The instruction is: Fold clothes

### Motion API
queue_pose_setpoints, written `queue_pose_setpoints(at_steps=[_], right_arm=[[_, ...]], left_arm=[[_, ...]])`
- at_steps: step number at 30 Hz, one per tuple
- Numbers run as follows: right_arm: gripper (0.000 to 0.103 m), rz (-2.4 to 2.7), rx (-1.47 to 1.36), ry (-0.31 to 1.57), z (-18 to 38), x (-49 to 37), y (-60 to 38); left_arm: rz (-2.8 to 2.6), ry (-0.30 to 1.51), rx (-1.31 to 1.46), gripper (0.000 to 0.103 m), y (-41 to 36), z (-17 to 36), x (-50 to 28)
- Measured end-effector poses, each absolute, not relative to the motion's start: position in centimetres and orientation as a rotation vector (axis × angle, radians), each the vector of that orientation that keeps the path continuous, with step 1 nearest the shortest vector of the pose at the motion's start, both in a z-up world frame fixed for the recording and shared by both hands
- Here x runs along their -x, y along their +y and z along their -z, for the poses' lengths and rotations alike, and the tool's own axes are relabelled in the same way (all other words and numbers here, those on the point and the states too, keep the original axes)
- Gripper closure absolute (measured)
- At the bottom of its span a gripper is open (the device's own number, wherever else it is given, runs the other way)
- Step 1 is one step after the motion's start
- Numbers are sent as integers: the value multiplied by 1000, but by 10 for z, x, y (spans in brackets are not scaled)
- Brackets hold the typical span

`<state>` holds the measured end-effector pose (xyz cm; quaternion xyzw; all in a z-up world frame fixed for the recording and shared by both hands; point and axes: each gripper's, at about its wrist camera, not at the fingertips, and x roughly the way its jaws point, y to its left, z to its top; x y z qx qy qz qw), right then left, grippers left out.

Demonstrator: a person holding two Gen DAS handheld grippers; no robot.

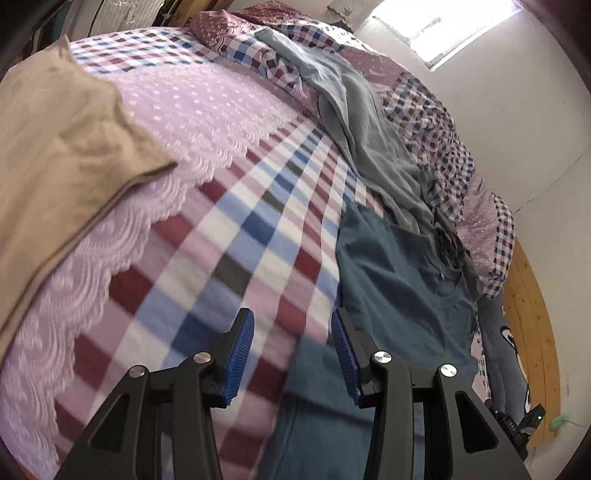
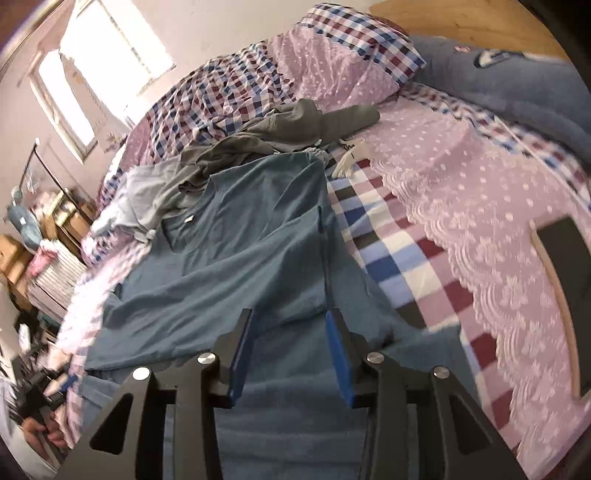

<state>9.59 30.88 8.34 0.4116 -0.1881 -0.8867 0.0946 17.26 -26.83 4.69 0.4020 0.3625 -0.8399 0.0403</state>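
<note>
A wide bed (image 1: 236, 236) fills both views, covered by a checked red, blue and white bedspread with a lilac dotted lace-edged panel (image 2: 480, 192); white walls and a bright window (image 1: 454, 26) stand behind it, and a strip of yellow wooden floor (image 1: 532, 314) shows past the bed's far edge. A teal-blue cotton T-shirt (image 2: 236, 258) lies spread flat on the bedspread, partly folded, with a crumpled grey garment (image 2: 288, 125) touching its top edge. A folded beige cloth (image 1: 62, 140) rests well apart on the lilac panel. The left tongs (image 1: 291, 350) hover wide open and empty at the shirt's edge. The right tongs (image 2: 288, 347) are wide open above the shirt, gripping nothing.
</note>
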Motion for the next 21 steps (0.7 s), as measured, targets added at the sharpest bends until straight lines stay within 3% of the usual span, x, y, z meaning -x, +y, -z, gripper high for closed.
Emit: queue_pose_setpoints(at_steps=[12, 21], right_arm=[[61, 2655, -1174, -767, -88, -143, 336], [60, 2658, -1163, -798, -90, -151, 338]], left_arm=[[2541, 1202, -1202, 57, -262, -40, -203], [2568, 1270, -1200, 57, -259, -42, -207]])
